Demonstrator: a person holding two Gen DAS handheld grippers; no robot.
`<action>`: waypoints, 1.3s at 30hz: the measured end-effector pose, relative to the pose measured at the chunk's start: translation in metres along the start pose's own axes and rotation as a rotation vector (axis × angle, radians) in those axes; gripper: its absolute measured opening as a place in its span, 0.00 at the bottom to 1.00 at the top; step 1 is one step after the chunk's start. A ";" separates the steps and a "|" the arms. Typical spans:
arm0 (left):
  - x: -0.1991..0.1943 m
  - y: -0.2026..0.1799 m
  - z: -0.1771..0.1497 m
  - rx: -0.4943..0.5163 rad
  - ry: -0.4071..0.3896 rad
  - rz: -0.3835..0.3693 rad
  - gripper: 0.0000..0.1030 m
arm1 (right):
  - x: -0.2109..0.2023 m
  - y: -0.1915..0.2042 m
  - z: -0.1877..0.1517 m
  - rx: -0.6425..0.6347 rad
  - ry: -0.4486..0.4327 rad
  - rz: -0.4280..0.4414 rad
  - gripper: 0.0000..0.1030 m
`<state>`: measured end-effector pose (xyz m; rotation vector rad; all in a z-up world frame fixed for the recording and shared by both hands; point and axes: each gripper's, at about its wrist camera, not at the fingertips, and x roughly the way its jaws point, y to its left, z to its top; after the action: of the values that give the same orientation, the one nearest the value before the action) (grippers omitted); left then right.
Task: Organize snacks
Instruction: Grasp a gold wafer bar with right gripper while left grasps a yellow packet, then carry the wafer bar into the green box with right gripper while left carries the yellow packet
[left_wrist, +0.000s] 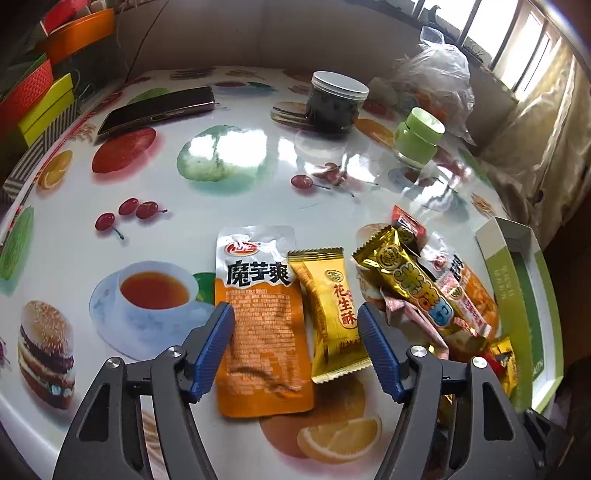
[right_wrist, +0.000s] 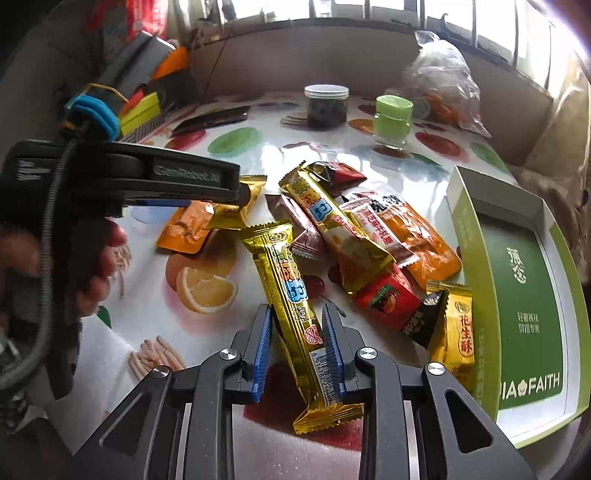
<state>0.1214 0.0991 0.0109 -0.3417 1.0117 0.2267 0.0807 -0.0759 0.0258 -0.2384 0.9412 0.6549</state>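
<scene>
1. Right wrist view: our right gripper (right_wrist: 297, 345) has its blue pads on both sides of the long gold bar (right_wrist: 291, 299), near its barcode end; it seems to pinch the bar, which lies on the tabletop (right_wrist: 155, 332).
2. Left wrist view: our left gripper (left_wrist: 295, 332) is spread wide over the orange pouch (left_wrist: 260, 328) and the gold peanut candy (left_wrist: 332, 314), and it holds nothing.
3. We judge that the bar is light, its foil is slippery and crinkles easily, so a hold across the middle is safer.
4. The green box (right_wrist: 524, 295) stands just beside the snack pile (right_wrist: 369, 236) and is probably the place for them.
</scene>
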 end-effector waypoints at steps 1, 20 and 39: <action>0.000 -0.002 0.000 0.007 -0.005 0.006 0.68 | 0.000 0.000 0.000 0.006 -0.001 0.001 0.25; 0.002 -0.019 0.000 0.089 -0.030 0.062 0.30 | -0.006 -0.007 -0.006 0.059 -0.016 0.010 0.25; -0.023 -0.006 -0.015 0.060 -0.050 -0.054 0.25 | -0.022 -0.010 -0.009 0.102 -0.060 0.004 0.22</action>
<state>0.1001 0.0869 0.0243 -0.3068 0.9567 0.1548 0.0717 -0.0974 0.0379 -0.1252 0.9147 0.6130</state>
